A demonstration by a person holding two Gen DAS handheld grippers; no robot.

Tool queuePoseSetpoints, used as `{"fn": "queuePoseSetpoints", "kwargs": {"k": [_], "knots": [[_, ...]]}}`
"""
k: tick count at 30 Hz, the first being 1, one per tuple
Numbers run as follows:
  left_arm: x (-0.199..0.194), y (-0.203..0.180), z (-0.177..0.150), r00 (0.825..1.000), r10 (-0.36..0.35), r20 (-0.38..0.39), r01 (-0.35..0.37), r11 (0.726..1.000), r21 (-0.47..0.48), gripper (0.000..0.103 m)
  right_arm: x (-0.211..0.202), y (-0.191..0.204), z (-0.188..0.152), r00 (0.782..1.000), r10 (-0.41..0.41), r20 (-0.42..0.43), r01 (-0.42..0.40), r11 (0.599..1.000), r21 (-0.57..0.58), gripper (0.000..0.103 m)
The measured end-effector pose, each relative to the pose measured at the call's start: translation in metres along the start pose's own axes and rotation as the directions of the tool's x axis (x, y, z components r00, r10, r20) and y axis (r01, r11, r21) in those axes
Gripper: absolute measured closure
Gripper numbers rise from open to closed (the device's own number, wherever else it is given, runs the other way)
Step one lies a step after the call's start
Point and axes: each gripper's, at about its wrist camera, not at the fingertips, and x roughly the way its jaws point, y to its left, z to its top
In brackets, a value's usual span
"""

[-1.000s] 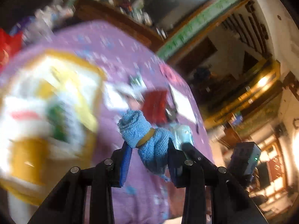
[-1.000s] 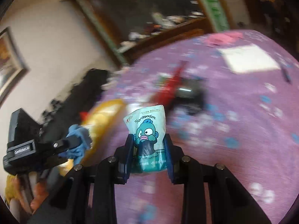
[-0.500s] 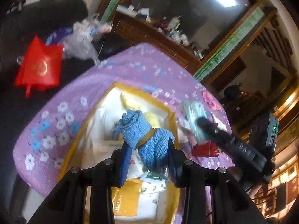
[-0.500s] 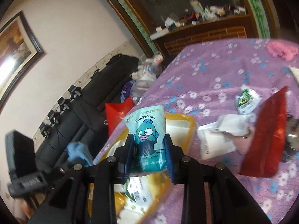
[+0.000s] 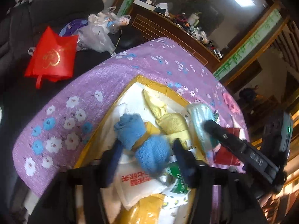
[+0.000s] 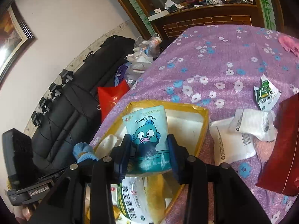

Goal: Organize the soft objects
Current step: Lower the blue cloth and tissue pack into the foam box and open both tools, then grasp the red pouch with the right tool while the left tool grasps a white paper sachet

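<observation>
My left gripper (image 5: 147, 149) has its jaws spread wider than the rolled blue towel (image 5: 142, 140) with a yellow band that lies between them, over the yellow-rimmed box (image 5: 149, 83). The towel also shows in the right wrist view (image 6: 82, 152). My right gripper (image 6: 147, 149) is shut on a teal Hangyodon pouch (image 6: 147, 130) and holds it above the same box (image 6: 203, 123). In the left wrist view the pouch (image 5: 200, 125) hangs at the box's right side. A yellow cloth (image 5: 168, 119) and white packets (image 5: 138, 183) lie in the box.
The box sits on a purple flowered tablecloth (image 6: 224, 59). White packets (image 6: 241, 134), a green-white sachet (image 6: 265, 97) and a dark red pouch (image 6: 280, 149) lie right of the box. A red bag (image 5: 52, 57) and plastic bags (image 5: 101, 33) lie on a black sofa beyond the table edge.
Both grippers have come over the yellow box from the table's middle. The left jaws have opened, and the blue towel is no longer squeezed. The right gripper still holds the pouch.
</observation>
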Motion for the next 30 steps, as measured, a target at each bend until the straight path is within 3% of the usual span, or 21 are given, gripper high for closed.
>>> {"fn": "queuePoseSetpoints", "kwargs": {"k": [4,6,10,13,19,25,27,30], "knots": [[-0.014,-0.012,-0.002,0.999,0.009,0.043,-0.008,1.0,-0.019,0.018,-0.022,-0.008,-0.001,0.999,0.023,0.045,-0.024,0.999,0.021,0.046],[-0.021,-0.022,-0.006,0.998,0.004,0.062,-0.004,1.0,0.001,0.009,-0.034,-0.012,-0.004,0.997,0.046,0.056,-0.048,0.998,0.03,0.045],[-0.034,-0.04,-0.025,0.996,-0.044,0.081,0.042,0.999,0.027,0.007,-0.06,-0.015,-0.014,0.994,0.07,0.082,-0.072,0.997,0.017,0.042],[-0.036,-0.057,-0.046,0.989,-0.141,0.043,0.136,0.987,0.09,0.005,-0.084,-0.022,-0.028,0.992,0.068,0.109,-0.068,0.998,0.004,0.041],[-0.032,-0.094,-0.07,0.973,-0.231,-0.009,0.23,0.959,0.163,0.005,-0.127,-0.046,-0.062,0.991,-0.019,0.134,0.018,1.0,0.007,0.04],[-0.014,-0.134,-0.078,0.964,-0.251,-0.091,0.267,0.917,0.296,0.005,-0.141,-0.086,-0.095,0.987,-0.072,0.144,0.053,0.99,0.129,0.04],[-0.007,-0.139,-0.077,0.963,-0.248,-0.109,0.27,0.913,0.308,0.005,-0.138,-0.095,-0.093,0.988,-0.093,0.12,0.071,0.982,0.174,0.04],[0.007,-0.142,-0.071,0.956,-0.257,-0.143,0.289,0.913,0.289,0.005,-0.134,-0.098,-0.076,0.982,-0.133,0.132,0.114,0.983,0.144,0.04]]}}
